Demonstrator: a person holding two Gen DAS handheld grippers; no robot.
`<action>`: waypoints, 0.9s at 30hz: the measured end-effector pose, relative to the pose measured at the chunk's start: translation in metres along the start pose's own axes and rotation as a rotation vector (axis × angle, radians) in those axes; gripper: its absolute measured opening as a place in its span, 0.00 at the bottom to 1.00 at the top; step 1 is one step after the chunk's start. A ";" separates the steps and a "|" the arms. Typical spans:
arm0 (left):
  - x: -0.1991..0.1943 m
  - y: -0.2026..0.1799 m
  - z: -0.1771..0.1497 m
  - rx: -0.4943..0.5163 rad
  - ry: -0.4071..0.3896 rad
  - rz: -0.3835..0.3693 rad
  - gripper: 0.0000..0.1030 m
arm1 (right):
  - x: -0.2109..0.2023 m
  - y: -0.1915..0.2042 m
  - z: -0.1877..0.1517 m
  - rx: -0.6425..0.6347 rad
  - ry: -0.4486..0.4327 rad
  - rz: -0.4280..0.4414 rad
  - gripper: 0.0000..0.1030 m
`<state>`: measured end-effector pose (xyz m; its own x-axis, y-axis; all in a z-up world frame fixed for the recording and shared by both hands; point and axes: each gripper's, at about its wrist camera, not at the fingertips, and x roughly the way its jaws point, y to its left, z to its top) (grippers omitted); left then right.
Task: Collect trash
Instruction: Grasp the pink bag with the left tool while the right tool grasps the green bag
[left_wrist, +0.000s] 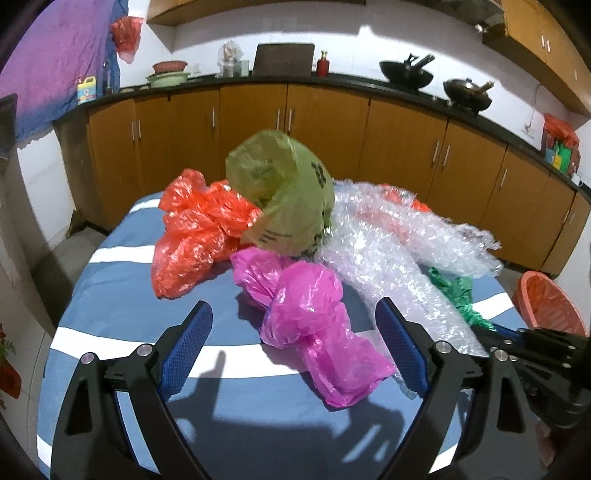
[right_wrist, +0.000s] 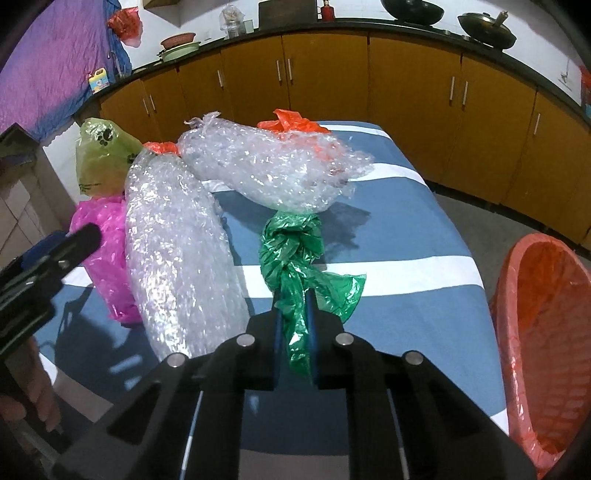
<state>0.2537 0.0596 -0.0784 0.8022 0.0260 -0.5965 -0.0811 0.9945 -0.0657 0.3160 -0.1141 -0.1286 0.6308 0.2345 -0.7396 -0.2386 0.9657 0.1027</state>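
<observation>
- right gripper (right_wrist: 294, 325) clamped on green bag (right_wrist: 295, 258), lying on the table (right_wrist: 424, 317) beside bubble wrap (right_wrist: 177, 258).
- left gripper (left_wrist: 295, 350) jaws apart around pink bag (left_wrist: 314, 321), not pinching it.
- next, likely: lift green bag into orange basket (right_wrist: 546, 332), off the table's right edge.

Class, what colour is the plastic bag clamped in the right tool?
Green, best seen in the right wrist view.

I was working in a home kitchen: brown cabinets (left_wrist: 325, 122) ran beneath a dark countertop (left_wrist: 343, 83), two woks (left_wrist: 406, 75) sat on the stove at the right, and bowls (left_wrist: 168, 75) and a red bottle (left_wrist: 322, 64) lined the white wall.
</observation>
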 end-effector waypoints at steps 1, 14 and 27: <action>0.004 0.000 0.000 -0.003 0.014 0.004 0.79 | -0.002 -0.001 0.000 0.002 -0.003 0.002 0.13; 0.006 0.007 -0.007 -0.021 0.062 -0.009 0.34 | -0.025 -0.006 -0.008 0.006 -0.023 0.008 0.11; -0.051 0.026 -0.012 -0.027 0.005 -0.030 0.32 | -0.063 -0.016 -0.026 0.031 -0.049 0.015 0.07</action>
<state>0.2035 0.0833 -0.0597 0.8015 -0.0042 -0.5980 -0.0733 0.9918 -0.1051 0.2607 -0.1470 -0.1012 0.6629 0.2534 -0.7045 -0.2258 0.9648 0.1345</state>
